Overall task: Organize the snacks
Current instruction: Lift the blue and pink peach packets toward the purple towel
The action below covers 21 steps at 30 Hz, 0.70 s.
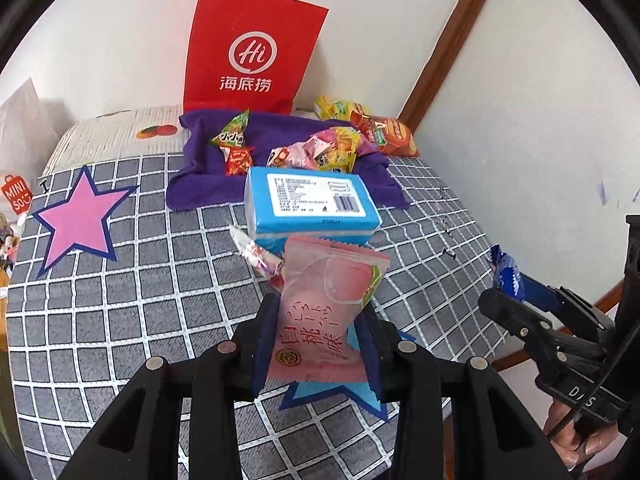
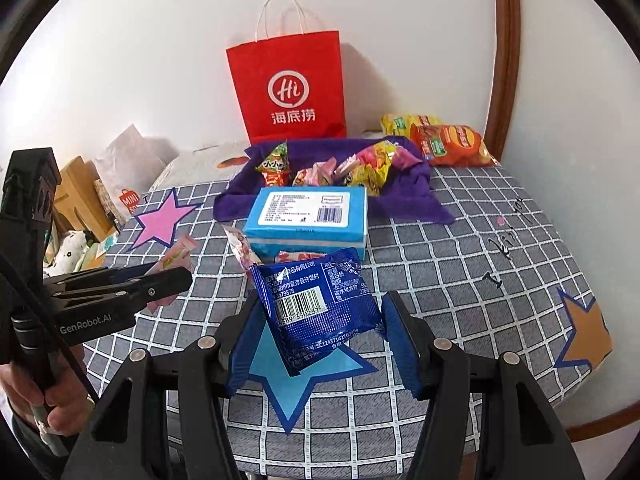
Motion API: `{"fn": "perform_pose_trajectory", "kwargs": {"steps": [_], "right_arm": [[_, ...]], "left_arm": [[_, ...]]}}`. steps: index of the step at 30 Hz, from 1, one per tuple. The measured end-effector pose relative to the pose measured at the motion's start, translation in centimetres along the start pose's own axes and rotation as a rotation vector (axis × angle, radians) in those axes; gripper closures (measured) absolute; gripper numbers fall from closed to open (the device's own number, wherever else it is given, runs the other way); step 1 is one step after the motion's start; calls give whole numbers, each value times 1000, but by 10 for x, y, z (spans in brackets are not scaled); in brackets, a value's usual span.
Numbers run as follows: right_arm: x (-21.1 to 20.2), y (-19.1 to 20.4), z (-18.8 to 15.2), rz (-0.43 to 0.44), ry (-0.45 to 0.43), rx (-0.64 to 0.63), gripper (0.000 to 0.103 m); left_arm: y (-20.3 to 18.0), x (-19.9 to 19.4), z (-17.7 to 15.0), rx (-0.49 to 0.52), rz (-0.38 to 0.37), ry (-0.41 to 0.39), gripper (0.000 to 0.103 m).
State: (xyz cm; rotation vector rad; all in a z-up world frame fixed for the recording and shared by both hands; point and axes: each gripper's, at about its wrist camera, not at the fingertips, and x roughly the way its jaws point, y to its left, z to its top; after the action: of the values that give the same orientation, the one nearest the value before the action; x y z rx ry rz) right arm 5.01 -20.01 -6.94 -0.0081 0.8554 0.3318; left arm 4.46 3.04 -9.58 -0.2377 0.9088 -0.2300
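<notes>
A rumpled purple cloth [image 2: 400, 196] at twelve o'clock on the grid-patterned bench [image 2: 460, 264] cradles assorted bright snack packets [image 2: 360, 168], before an upright red paper bag [image 2: 290, 88]. Left gripper [image 1: 320, 332] fingers pinch a pink peach-print packet [image 1: 328, 308]; right gripper [image 2: 320, 320] fingers pinch a blue foil packet [image 2: 320, 308], both lifted clear of the bench.

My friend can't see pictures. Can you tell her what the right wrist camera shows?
The right gripper holds a blue packet above a checked table. Behind it are a blue box, snacks on a purple cloth and a red bag.
</notes>
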Motion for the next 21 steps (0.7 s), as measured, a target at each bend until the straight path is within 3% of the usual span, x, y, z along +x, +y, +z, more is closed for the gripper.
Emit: {"fn": "perform_pose_trajectory", "kwargs": {"steps": [6,21], "right_arm": [[2,-5,15,37,9,10,44],[25,4,87,13,-62,-34,44]], "left_arm": [[-2,-5,19,8,-9,-26,67],[13,11,90,44,-12,-65,67]]}}
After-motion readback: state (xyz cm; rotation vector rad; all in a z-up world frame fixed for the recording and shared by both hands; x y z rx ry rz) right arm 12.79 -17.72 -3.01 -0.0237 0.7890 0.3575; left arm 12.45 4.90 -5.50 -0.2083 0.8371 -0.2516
